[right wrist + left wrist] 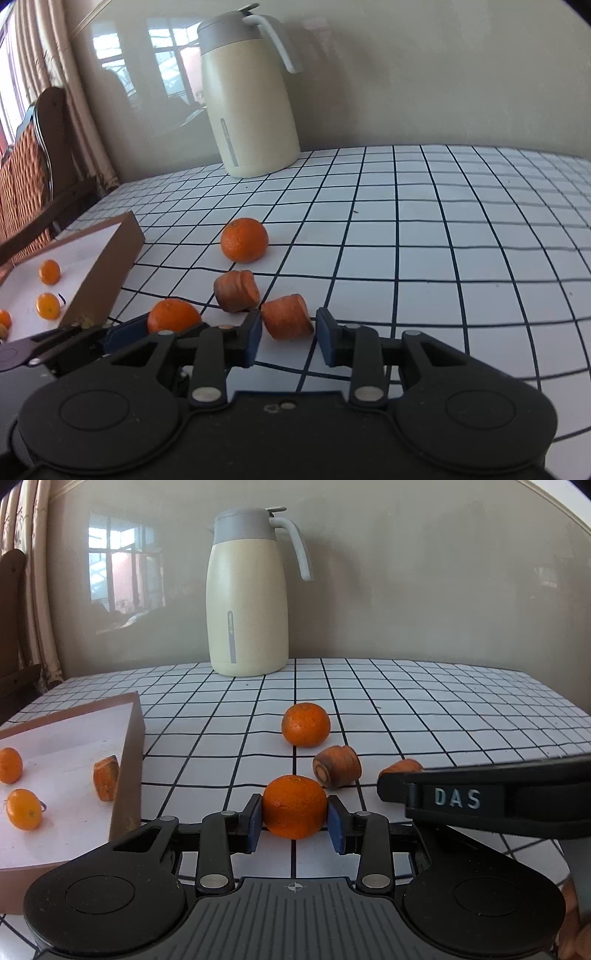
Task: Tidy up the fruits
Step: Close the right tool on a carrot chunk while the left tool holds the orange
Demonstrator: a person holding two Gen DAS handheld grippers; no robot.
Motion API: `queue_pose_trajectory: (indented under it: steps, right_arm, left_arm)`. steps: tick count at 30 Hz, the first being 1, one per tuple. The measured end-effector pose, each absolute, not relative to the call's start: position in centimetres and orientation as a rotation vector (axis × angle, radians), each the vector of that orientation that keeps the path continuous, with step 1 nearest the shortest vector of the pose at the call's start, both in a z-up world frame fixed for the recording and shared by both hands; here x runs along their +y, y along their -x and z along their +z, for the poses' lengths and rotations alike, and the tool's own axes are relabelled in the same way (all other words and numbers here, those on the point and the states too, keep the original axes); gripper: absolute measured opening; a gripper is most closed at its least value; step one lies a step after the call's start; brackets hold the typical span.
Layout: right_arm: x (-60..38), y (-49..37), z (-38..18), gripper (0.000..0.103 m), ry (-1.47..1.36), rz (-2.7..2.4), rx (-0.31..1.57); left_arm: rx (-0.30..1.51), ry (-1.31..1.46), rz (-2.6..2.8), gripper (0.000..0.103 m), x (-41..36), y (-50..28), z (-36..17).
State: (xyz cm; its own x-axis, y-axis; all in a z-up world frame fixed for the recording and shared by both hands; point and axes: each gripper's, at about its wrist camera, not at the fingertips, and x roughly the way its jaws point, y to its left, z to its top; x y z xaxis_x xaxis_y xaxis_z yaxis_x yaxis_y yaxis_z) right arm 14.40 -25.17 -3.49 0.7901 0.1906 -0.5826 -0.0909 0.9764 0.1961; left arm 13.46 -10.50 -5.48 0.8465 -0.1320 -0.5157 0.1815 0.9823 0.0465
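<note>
The left gripper (294, 821) has its blue-padded jaws pressed against both sides of a round orange mandarin (294, 806), grasping it low over the white bench with the black grid lines (443, 709). In the right wrist view that same mandarin (173, 315) sits between the left gripper's blue pads, just by the near corner of the box.

The right gripper (287, 336) has its jaws spread around a short, stubby chunk of orange carrot (287, 316) lying on its side on the bench; the left pad is touching or nearly touching the chunk, while a sliver of bench shows between the chunk and the right pad, so it is not clamped.

Just beyond that lies a second, darker carrot chunk (236, 291), its cut end showing in the left wrist view (337, 766). Farther back rests another loose round mandarin (306, 724).

To the left is a shallow brown cardboard box with a white floor (127, 760). In it lie two small orange mandarins (9, 765) (24, 808) and a carrot piece (106, 777) close to its right wall.

At the back of the bench, against the wall, stands a tall cream thermos jug with a grey lid and handle (247, 602).
</note>
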Motion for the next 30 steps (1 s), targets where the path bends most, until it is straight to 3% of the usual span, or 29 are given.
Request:
queue_pose_trajectory:
  steps: [4, 9, 12, 26, 30]
  right_arm:
    - [-24.5, -14.5, -3.5, 0.025, -0.116, 0.151, 0.643]
    - [-24.4, -13.8, -3.3, 0.015, -0.114, 0.145, 0.621]
    - [-24.9, -13.3, -3.1, 0.015, -0.128, 0.151, 0.615]
    - [-26.7, -10.6, -2.9, 0.015, -0.139, 0.154, 0.623]
    - [-26.0, -10.7, -3.4, 0.02, -0.105, 0.17, 0.64]
  left_arm:
    - [0.536, -0.087, -0.167, 0.037, -10.2, -13.4, -5.5]
    - [0.528, -0.087, -0.164, 0.037, -10.4, -13.1, -5.5]
    - [0.524, -0.074, -0.165, 0.037, -10.2, -12.9, -5.3]
    - [0.528, -0.074, -0.194, 0.037, -9.5, -10.9, -4.6]
    - [0.538, -0.077, -0.189, 0.037, -9.5, -10.8, -4.9]
